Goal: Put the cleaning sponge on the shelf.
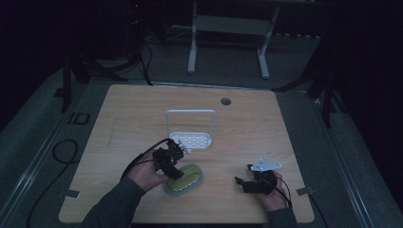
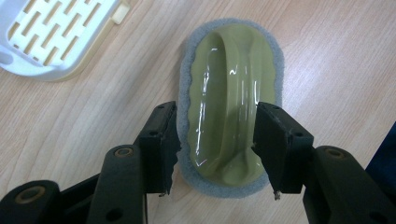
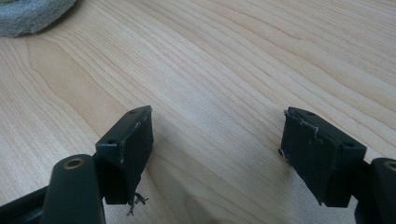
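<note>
A scrubber (image 1: 184, 179) with a glossy green plastic top on a grey foam pad (image 2: 233, 93) lies flat on the wooden table (image 1: 142, 118), near the front. My left gripper (image 1: 175, 172) (image 2: 217, 112) hangs over its near end with one jaw on each side of it. The left jaw stands at the foam's edge and the right jaw overlaps the green top; I see no squeeze on it. My right gripper (image 1: 240, 183) (image 3: 217, 121) rests low over bare wood at the front right, open and empty. A corner of the grey foam (image 3: 28, 14) lies far off to its left.
A white slotted tray with a tall wire handle (image 1: 191, 139) (image 2: 51, 37) stands just behind the scrubber. A round cable hole (image 1: 225, 101) lies at the table's back. Black cables trail off the table's left side onto the floor.
</note>
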A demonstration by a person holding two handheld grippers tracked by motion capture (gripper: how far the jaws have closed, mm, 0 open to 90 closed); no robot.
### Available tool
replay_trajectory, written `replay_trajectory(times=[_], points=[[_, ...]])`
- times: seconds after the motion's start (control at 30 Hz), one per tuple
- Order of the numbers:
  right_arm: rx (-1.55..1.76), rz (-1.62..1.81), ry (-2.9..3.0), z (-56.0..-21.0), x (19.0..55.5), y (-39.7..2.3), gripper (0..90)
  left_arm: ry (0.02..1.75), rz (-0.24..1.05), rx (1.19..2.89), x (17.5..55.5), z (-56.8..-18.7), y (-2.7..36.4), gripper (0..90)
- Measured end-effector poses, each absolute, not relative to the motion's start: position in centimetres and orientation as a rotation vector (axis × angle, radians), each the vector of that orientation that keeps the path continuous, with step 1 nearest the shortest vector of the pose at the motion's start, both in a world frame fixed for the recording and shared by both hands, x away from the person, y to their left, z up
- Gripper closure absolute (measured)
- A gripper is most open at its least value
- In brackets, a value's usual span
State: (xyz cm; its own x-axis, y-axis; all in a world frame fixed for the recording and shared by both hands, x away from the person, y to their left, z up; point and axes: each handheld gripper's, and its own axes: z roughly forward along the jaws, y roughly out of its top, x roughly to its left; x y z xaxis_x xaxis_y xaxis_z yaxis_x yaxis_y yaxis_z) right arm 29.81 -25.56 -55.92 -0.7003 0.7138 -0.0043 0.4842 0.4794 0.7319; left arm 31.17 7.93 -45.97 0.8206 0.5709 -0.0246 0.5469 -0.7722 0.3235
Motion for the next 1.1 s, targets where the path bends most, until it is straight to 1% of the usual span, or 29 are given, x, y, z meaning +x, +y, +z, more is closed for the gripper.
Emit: replay_trajectory(times=[0.47, 0.97, 1.1], points=[[1.013, 1.051, 2.421, -55.9, 29.8, -25.6, 24.7, 0.836, 0.074, 2.734, 31.5, -46.2, 6.7, 50.8], [1.013, 1.051, 2.421, -55.9, 29.8, -25.6, 24.7, 0.823, 0.035, 2.799, 31.9, -47.0, 5.3, 54.6], [1.013, 1.051, 2.422, -55.9, 29.8, -25.6, 24.7, 0.815, 0.033, 2.817, 32.0, -47.2, 5.1, 57.0]])
